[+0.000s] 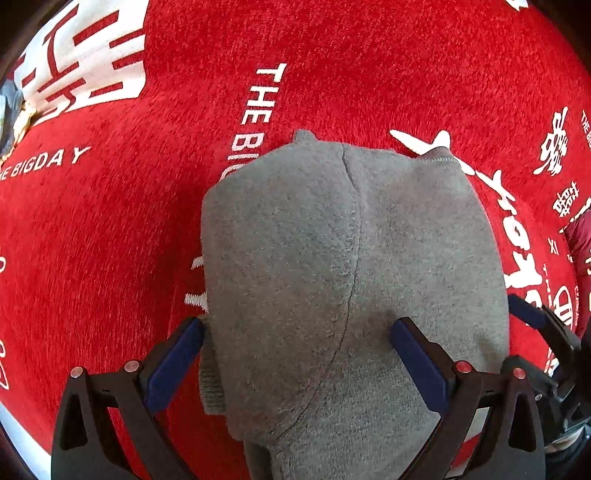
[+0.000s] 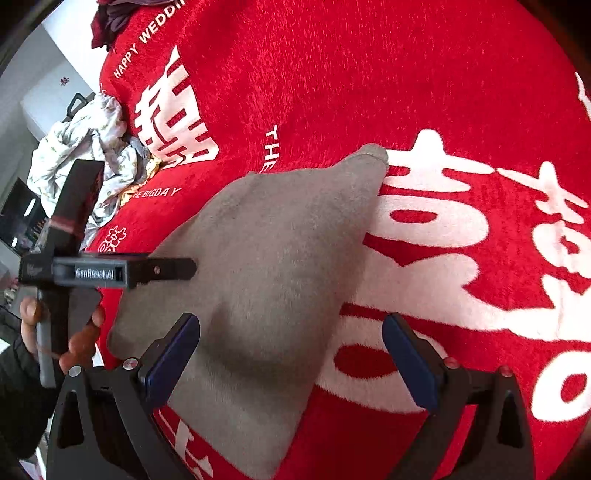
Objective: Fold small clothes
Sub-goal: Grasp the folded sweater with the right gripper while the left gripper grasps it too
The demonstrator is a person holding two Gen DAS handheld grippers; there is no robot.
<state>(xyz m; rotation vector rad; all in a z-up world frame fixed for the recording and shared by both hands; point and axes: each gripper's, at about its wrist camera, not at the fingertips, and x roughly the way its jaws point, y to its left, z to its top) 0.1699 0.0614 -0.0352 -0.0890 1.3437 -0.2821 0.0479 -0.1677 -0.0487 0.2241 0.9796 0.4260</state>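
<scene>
A small grey knit garment [image 1: 332,277] lies folded on a red blanket [image 1: 110,240] with white lettering. My left gripper [image 1: 295,328] is open, its blue pads astride the garment's near part, just above the cloth. In the right wrist view the same grey garment [image 2: 269,266] lies left of centre. My right gripper [image 2: 291,328] is open and empty over the garment's right edge. The left gripper also shows in the right wrist view [image 2: 173,269], over the garment's left side. The right gripper's finger [image 1: 528,314] shows at the right edge of the left wrist view.
A crumpled pale printed cloth [image 2: 88,147] lies at the blanket's far left edge. Dark red clothes [image 2: 110,22] sit at the far top left. A person's hand [image 2: 55,332] holds the left gripper's handle. The red blanket [image 2: 369,74] stretches beyond the garment.
</scene>
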